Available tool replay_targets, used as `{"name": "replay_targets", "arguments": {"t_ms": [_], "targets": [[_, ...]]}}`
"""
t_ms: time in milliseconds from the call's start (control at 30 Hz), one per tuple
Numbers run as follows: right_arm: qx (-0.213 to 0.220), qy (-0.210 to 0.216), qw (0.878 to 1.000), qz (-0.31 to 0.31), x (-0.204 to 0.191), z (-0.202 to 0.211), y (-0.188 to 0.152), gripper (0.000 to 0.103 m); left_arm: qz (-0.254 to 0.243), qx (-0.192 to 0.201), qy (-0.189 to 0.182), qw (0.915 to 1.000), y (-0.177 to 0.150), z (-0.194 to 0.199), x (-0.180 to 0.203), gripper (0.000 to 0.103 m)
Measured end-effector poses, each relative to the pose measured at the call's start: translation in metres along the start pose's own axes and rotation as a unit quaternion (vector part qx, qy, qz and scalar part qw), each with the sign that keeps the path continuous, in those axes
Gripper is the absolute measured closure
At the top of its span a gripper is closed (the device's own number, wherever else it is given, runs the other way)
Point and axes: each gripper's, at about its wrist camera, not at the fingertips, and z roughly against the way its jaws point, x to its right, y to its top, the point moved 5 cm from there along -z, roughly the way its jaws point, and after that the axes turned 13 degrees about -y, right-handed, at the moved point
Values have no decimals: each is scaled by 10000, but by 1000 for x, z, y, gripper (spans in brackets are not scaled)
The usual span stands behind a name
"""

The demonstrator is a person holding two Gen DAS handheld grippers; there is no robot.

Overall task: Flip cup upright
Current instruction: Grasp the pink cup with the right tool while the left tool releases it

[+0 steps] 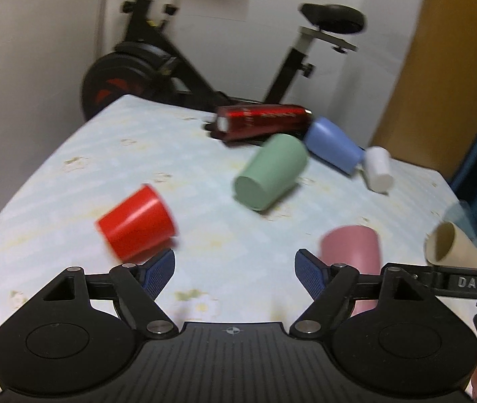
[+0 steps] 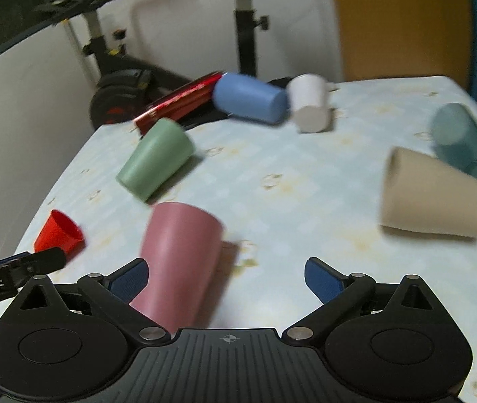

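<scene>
Several cups lie on their sides on a pale blue patterned table [image 1: 70,174]. In the left wrist view a red cup [image 1: 135,226] lies just ahead-left of my open, empty left gripper [image 1: 235,273]; a pink cup [image 1: 352,252] lies by its right finger. In the right wrist view the pink cup [image 2: 177,262] lies by the left finger of my open, empty right gripper [image 2: 226,280]. A beige cup [image 2: 433,194] lies ahead-right. The red cup [image 2: 58,231] sits far left.
Green [image 1: 270,173], blue [image 1: 334,146] and white [image 1: 378,169] cups and a red can [image 1: 262,122] lie farther back. A teal cup [image 2: 463,141] lies behind the beige one. An exercise bike [image 1: 157,63] stands beyond the table's far edge. An orange panel [image 1: 440,67] is at the right.
</scene>
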Motion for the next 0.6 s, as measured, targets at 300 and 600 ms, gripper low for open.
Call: {"name": "replay_targets", "arguments": {"t_ms": [300, 600], "targets": [[-582, 67, 9982, 118, -29, -46, 15, 15, 223, 59, 187, 9996, -1, 12, -24, 22], [-1023, 233, 9945, 72, -32, -69, 11, 34, 232, 34, 157, 9996, -4, 12, -25, 22]]}}
